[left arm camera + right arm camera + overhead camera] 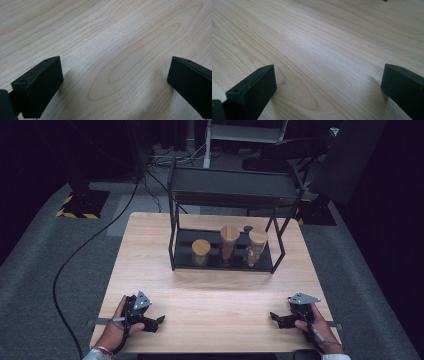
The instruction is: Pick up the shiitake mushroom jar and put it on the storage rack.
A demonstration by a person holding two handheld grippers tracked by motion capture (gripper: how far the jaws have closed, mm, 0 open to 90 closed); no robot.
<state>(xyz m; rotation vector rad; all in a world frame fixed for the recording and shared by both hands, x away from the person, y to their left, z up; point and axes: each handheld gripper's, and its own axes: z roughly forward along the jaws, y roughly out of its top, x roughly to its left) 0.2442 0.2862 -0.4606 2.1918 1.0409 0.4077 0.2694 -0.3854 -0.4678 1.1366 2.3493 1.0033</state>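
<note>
Jars stand on the shelf, well beyond both claws.

The right hand-held gripper sits low over the bench, its two black jaws spread wide, one at each bottom corner. Between them lies bare pale wood with long curving grain. Each jaw casts a soft shadow on the boards just beside it.
</note>
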